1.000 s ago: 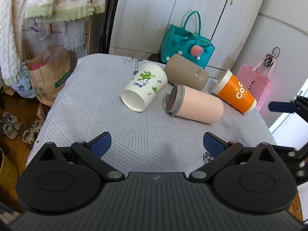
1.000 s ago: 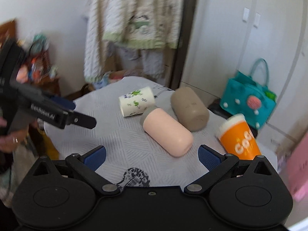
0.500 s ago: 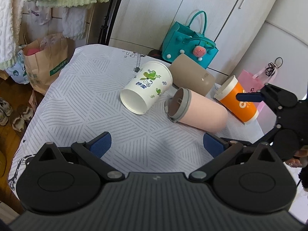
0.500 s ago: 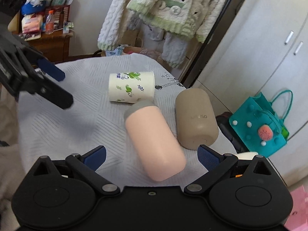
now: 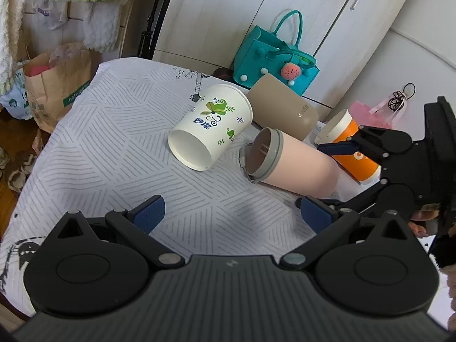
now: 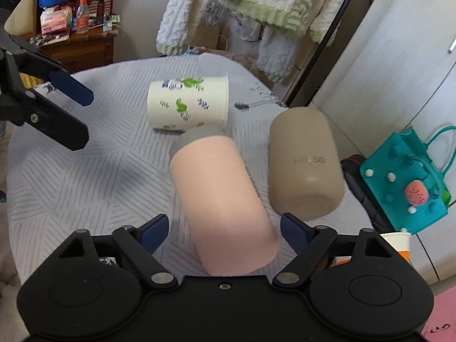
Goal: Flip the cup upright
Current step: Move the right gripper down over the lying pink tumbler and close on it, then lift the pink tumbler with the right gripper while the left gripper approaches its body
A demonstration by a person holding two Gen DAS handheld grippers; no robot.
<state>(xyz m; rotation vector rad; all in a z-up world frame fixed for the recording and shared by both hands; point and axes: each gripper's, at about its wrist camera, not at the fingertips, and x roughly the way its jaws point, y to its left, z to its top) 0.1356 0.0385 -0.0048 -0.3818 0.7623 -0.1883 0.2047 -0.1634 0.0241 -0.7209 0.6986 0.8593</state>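
Observation:
Several cups lie on their sides on the table. A pink cup (image 5: 296, 168) with a grey lid lies in the middle; in the right wrist view the pink cup (image 6: 222, 199) has its base between my open right gripper's (image 6: 225, 229) fingers, not clamped. A white leaf-print paper cup (image 5: 211, 128) (image 6: 189, 105) lies beside it. A tan cup (image 5: 282, 111) (image 6: 305, 162) and an orange cup (image 5: 350, 148) lie further off. My left gripper (image 5: 232, 213) is open and empty, above the cloth in front of the cups. The right gripper (image 5: 333, 176) shows at right in the left view.
The table wears a grey-patterned white cloth (image 5: 108, 142). A teal bag (image 5: 273, 57) and white wardrobe doors stand behind it. A brown paper bag (image 5: 54, 85) and hanging clothes are at left. A wooden cabinet (image 6: 79, 45) with clutter stands beyond the table.
My right gripper has moved in toward the pink cup, so its base now sits between the open fingers. My left gripper has stayed open and moved a little closer to the cups.

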